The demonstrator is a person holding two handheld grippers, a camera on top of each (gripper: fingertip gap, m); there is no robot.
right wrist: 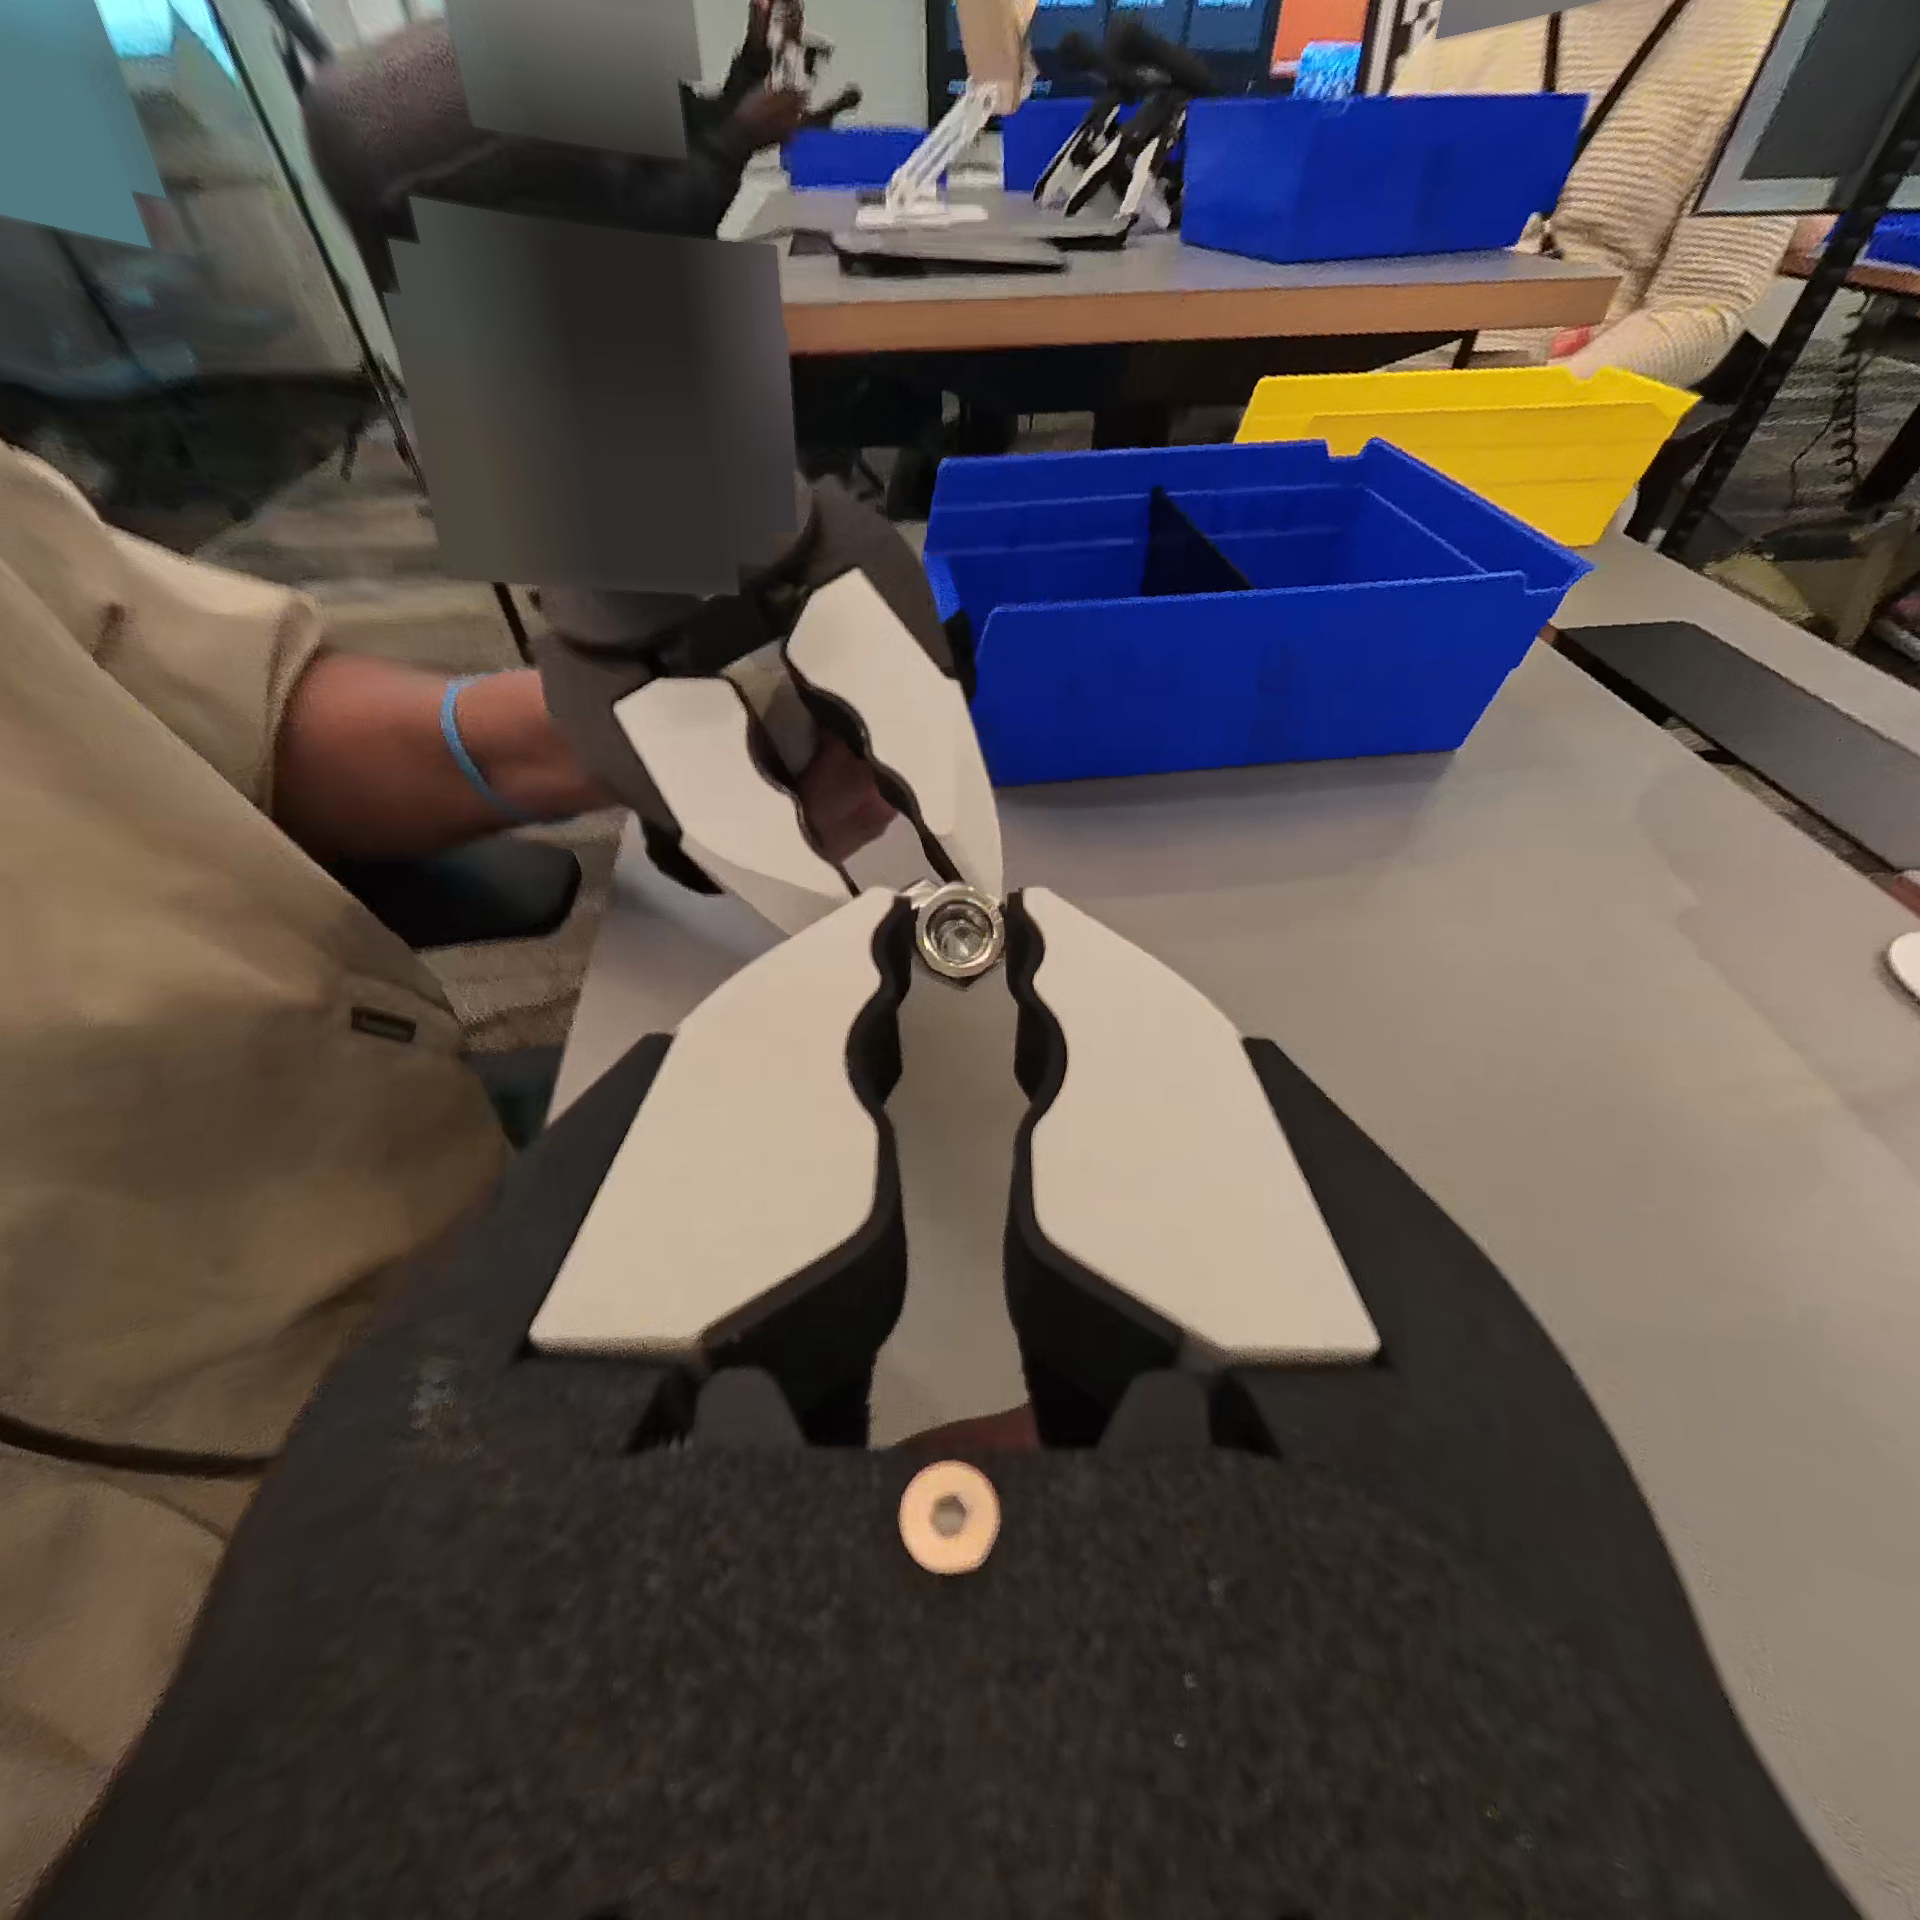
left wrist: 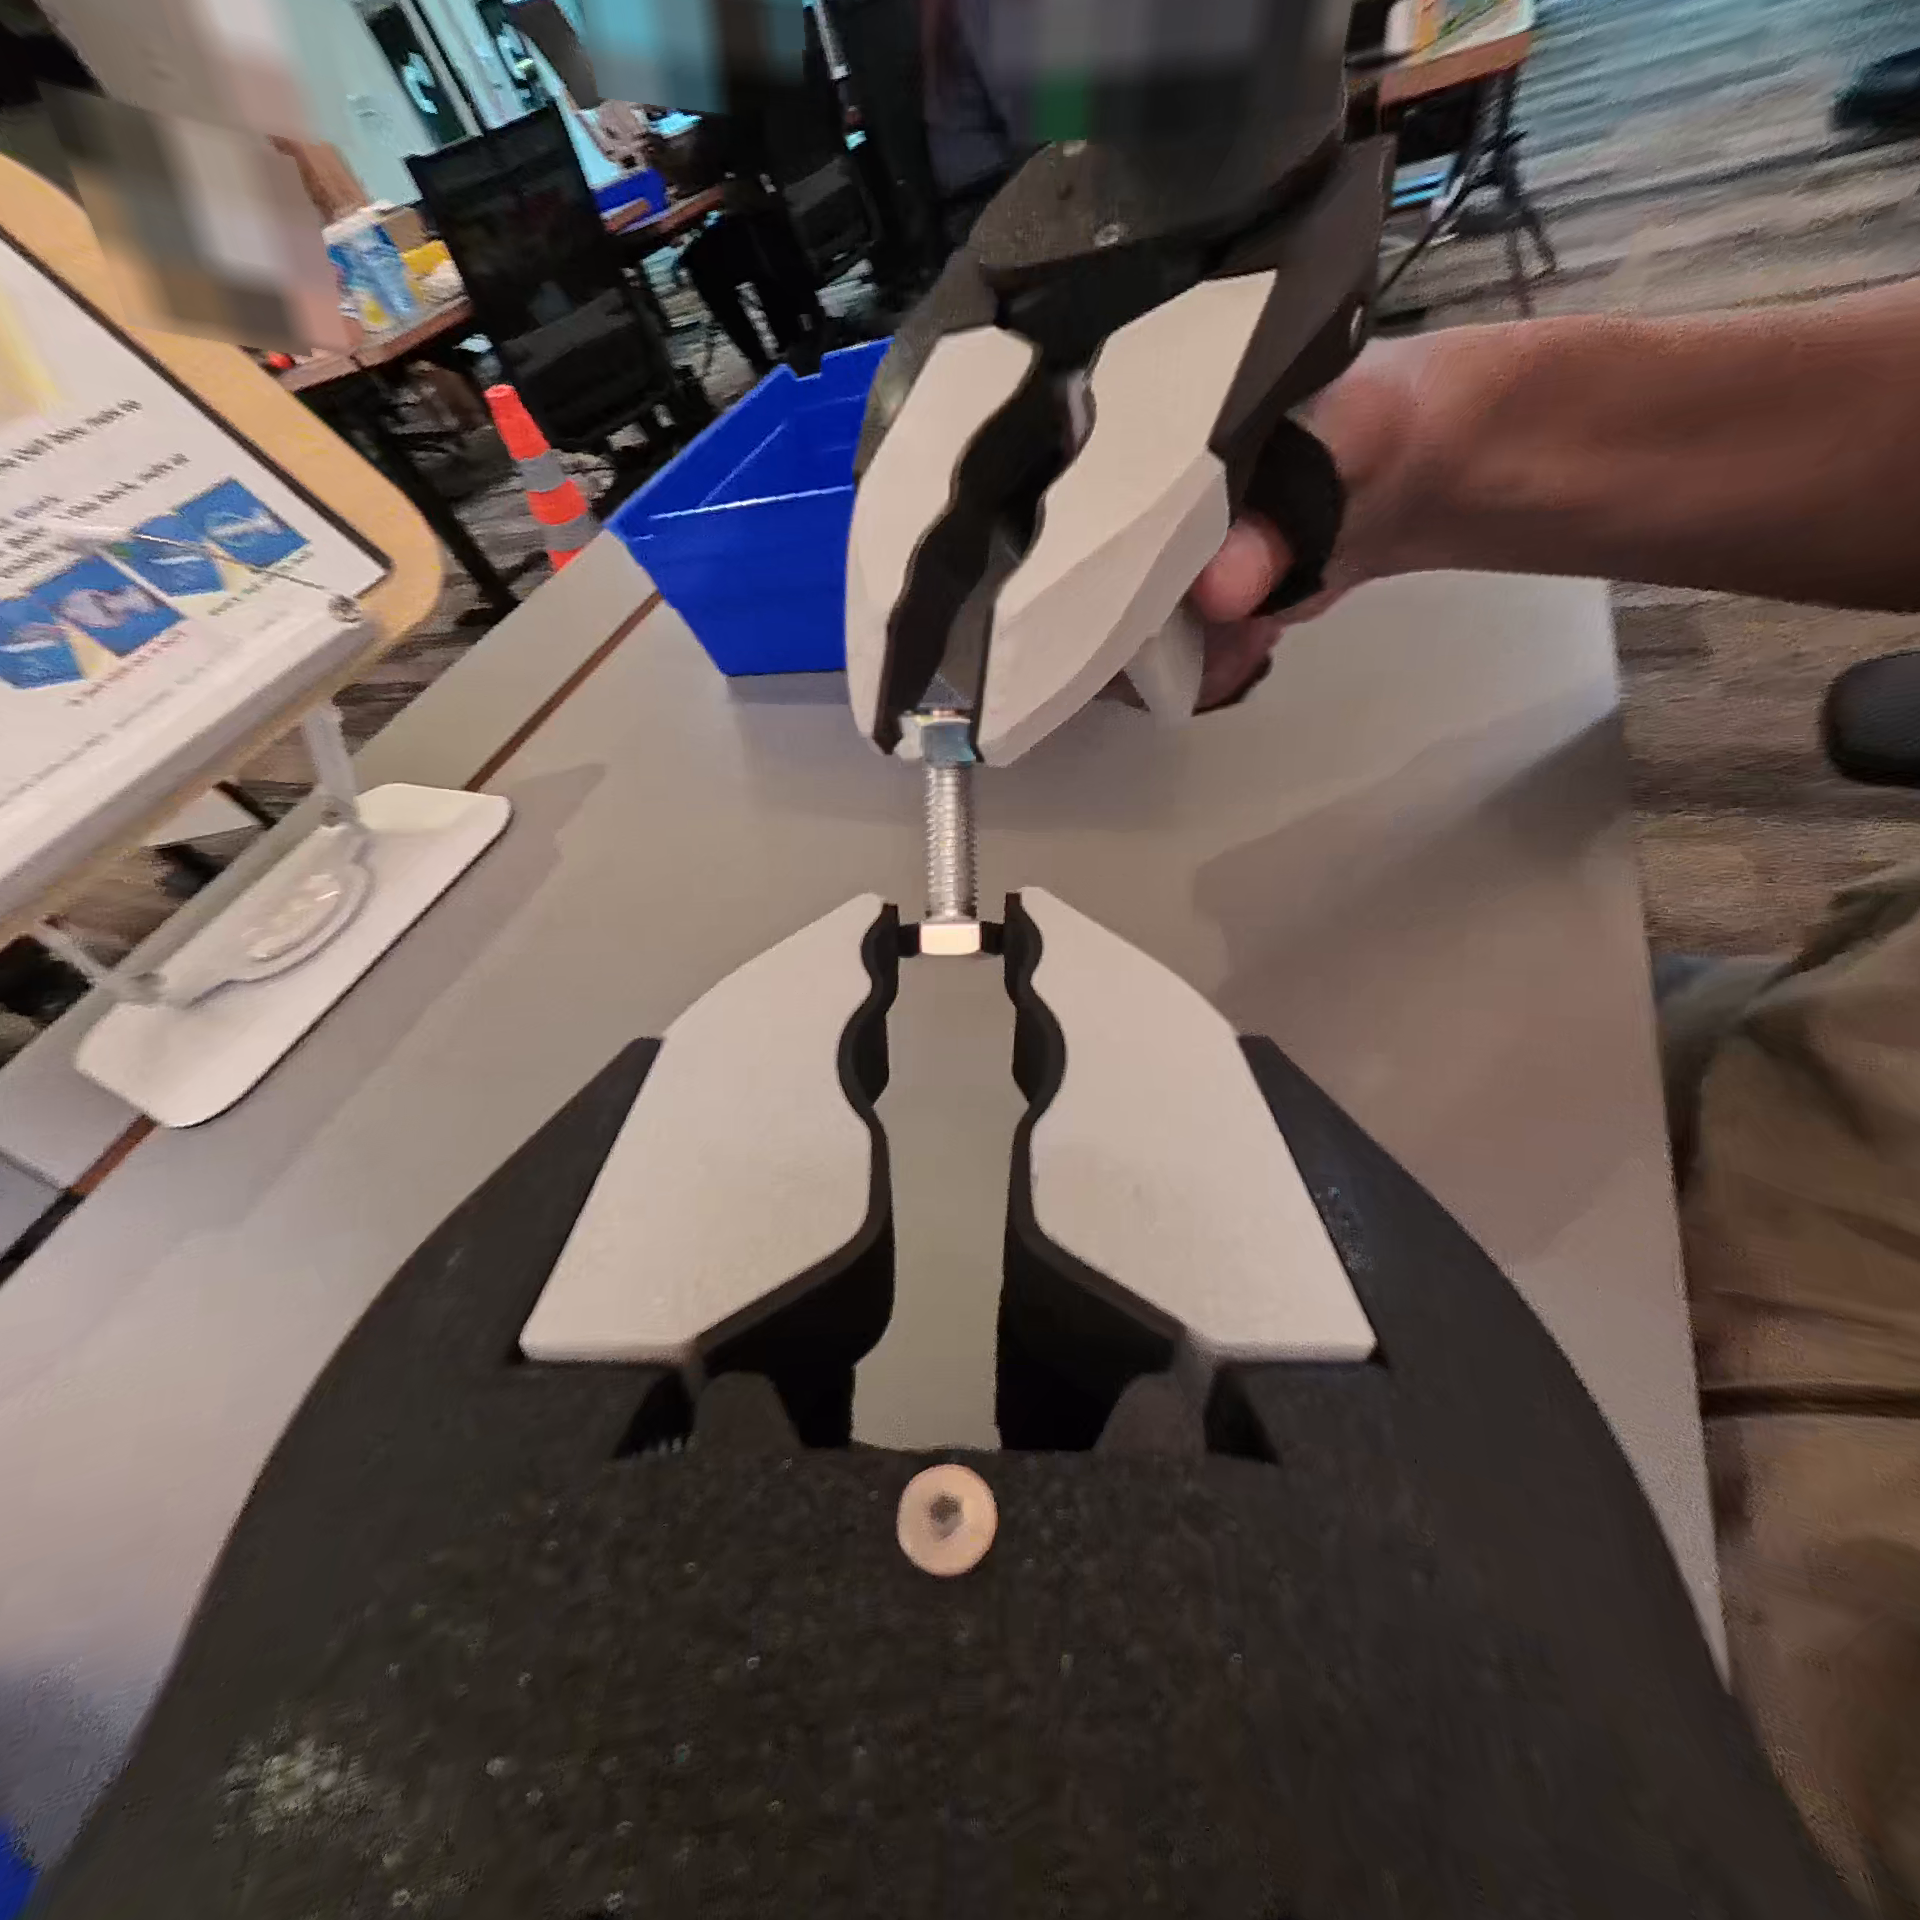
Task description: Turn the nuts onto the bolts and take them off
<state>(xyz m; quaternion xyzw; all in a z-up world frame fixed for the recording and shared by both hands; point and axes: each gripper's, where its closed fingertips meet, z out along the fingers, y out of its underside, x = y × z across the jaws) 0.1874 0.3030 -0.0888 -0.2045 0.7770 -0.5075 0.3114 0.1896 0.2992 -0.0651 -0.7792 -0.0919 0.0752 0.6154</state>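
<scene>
So your left gripper (left wrist: 951, 940) has its fingertips pinched in narrow on the hex head of the bolt (left wrist: 948, 831), and the threaded shank sticks straight out past the tips, away from the camera. At the far end of that shank your right gripper (left wrist: 928, 740) comes down from above, fingers nearly together and clamped on the nut (left wrist: 940, 734). From the right wrist side you're looking straight down the nut (right wrist: 957, 935), squeezed between the two tips, with the bolt end showing in its bore and the left gripper (right wrist: 914, 883) just beyond. Everything is held up off the grey table (left wrist: 1403, 831). Further out past the fingers sits a blue bin (right wrist: 1247, 665), with a yellow bin (right wrist: 1475, 436) behind it.
</scene>
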